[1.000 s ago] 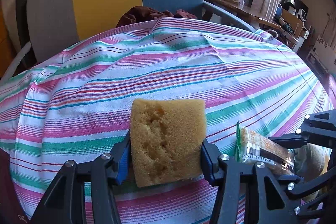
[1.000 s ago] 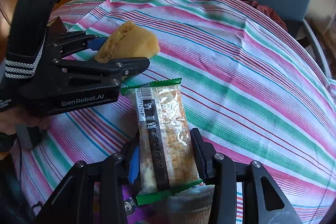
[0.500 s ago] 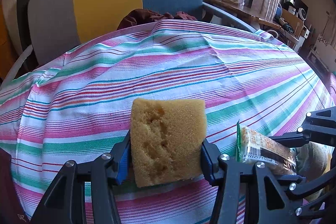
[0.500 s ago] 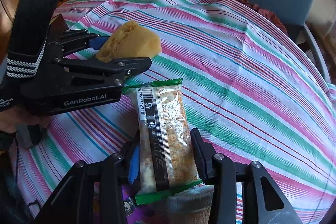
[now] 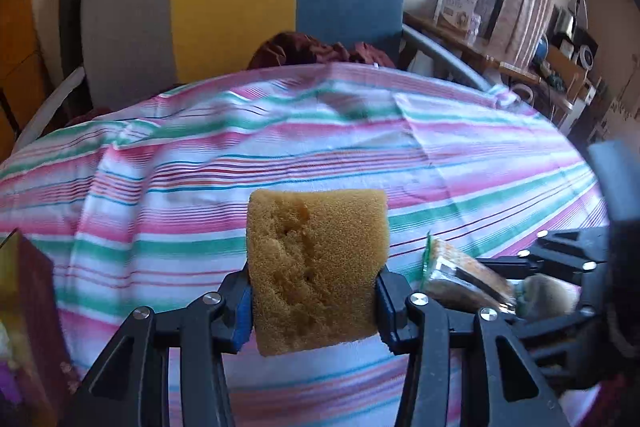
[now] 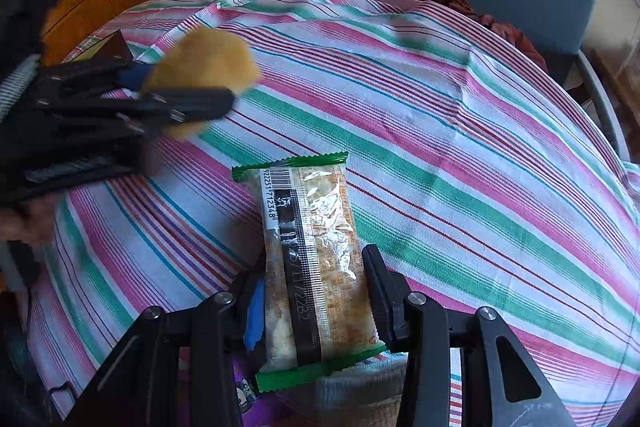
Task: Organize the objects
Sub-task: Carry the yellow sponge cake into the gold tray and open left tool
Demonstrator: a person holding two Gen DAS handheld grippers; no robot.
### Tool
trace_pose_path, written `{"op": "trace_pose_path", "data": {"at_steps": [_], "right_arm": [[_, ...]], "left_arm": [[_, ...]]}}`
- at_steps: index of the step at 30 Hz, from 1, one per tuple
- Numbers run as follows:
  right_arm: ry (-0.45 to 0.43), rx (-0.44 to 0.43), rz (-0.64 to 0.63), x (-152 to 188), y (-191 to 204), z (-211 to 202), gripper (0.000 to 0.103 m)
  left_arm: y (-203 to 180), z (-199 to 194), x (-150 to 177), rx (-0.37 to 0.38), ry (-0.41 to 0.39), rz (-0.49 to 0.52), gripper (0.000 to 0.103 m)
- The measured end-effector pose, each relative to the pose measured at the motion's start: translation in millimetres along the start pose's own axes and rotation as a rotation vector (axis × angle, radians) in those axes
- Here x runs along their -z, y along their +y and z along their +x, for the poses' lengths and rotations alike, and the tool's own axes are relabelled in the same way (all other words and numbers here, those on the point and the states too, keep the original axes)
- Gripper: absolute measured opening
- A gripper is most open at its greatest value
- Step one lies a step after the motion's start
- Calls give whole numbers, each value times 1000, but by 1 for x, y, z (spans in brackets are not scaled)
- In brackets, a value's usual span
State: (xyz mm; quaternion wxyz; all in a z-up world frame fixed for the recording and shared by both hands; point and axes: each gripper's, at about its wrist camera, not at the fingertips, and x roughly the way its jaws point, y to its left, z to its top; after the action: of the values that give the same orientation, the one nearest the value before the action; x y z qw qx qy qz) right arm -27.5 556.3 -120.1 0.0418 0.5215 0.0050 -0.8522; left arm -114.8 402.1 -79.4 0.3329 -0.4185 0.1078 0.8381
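A yellow-brown sponge (image 5: 318,267) stands upright between the pads of my left gripper (image 5: 314,303). The jaws are closing and they squeeze the sponge's sides above the striped tablecloth (image 5: 200,187). In the right wrist view the left gripper (image 6: 132,99) and the sponge (image 6: 204,59) are blurred at the left. My right gripper (image 6: 316,299) is shut on a clear snack packet (image 6: 312,247) with green ends and a barcode. The packet points away along the fingers, just over the cloth. The snack packet (image 5: 460,275) and the right gripper (image 5: 560,267) also show in the left wrist view.
A chair with a grey, yellow and blue back (image 5: 240,7) stands behind the table, with a dark red cloth (image 5: 320,51) on its seat. A dark box (image 5: 24,307) sits at the near left. A knitted grey item (image 6: 360,395) lies under the packet. Cluttered shelves (image 5: 560,59) stand at the far right.
My left gripper has lifted with the sponge and drawn back from the table, and its jaws have squeezed the sponge narrower. The right gripper and the packet have not moved.
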Motion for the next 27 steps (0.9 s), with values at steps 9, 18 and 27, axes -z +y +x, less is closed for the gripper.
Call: {"op": "trace_pose_path", "data": {"at_steps": [9,18,27], "right_arm": [[-22,24,-6,3,1,-3,44],[-26,39,-9,5,3,-4,44],[-27,41,-9,7,2,-7,44]], "left_arm": [[65,-87,29,-28,-46,-166,49],[180,-121,73,-198,-5,-380,49],[225,-91,84,-234,72,-458,49]]}}
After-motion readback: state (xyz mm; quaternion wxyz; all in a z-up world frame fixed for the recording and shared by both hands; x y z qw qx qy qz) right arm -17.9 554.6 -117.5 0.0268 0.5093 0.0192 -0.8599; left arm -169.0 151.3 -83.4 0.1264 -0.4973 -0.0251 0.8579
